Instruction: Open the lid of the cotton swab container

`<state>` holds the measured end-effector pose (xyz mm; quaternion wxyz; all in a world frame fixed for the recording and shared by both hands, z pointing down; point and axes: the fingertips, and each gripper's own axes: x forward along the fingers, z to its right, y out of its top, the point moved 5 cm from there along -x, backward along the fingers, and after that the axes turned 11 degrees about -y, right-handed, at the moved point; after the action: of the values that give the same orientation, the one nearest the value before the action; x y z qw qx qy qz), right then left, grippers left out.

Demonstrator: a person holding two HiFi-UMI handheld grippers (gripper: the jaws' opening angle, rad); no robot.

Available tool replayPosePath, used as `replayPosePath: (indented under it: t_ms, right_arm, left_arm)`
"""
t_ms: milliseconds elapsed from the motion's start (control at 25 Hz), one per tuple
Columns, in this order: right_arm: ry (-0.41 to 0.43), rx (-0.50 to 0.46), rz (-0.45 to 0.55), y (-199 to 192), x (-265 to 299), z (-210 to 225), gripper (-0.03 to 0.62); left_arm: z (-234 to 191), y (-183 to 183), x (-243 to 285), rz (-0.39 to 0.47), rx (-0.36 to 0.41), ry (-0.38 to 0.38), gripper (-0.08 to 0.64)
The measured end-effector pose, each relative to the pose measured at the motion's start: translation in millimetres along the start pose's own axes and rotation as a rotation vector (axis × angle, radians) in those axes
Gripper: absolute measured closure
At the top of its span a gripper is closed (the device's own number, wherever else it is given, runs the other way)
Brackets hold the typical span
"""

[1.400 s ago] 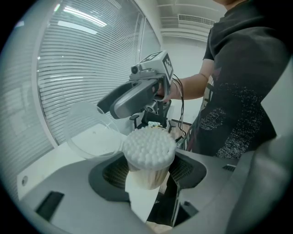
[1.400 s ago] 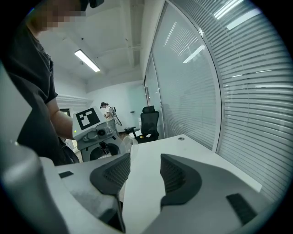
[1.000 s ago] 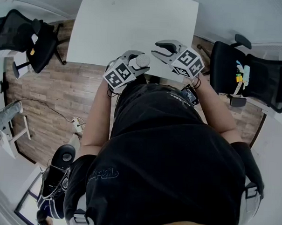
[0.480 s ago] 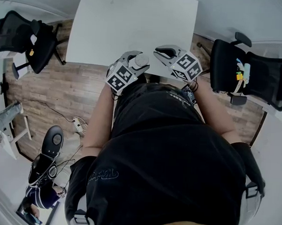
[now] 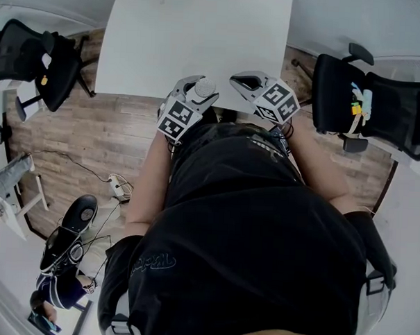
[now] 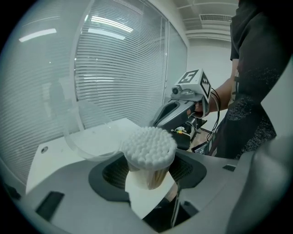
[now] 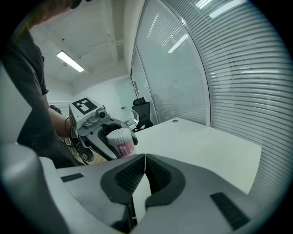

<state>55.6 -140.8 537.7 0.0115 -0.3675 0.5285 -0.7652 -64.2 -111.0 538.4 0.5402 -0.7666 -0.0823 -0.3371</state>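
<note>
While hovering over the table's [image 5: 202, 38] near edge, grips the cotton swab container [image 6: 149, 153] upright in the left gripper [image 5: 196, 93], pads pressed on its sides. Shows swab tips bare, clear lid [image 6: 87, 132] tipped back leftward. Holds the right gripper [image 7: 144, 167] nearby, apart from the container, jaws pressed together, empty.

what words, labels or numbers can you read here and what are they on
None can be read for sure.
Shirt: an outlined word on the black cloth, too warped to read.
Container: a pink label with small marks, too small to read.
Cubes: square code patterns only, no letters or numbers.
</note>
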Motion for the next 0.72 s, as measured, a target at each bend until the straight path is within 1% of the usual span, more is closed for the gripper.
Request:
replayPosePath:
  t_ms: [320, 720]
  right_arm:
    - [-0.005, -0.012, -0.006, -10.3, -2.1, -3.7, 0.569]
    - [-0.016, -0.009, -0.015, -9.6, -2.0, -1.5, 0.569]
  left_arm:
    - [1.6, -7.6, 1.4, 0.005, -0.037, 0.031, 0.298]
    - [-4.8, -6.2, -2.4, 0.006, -0.04, 0.043, 0.298]
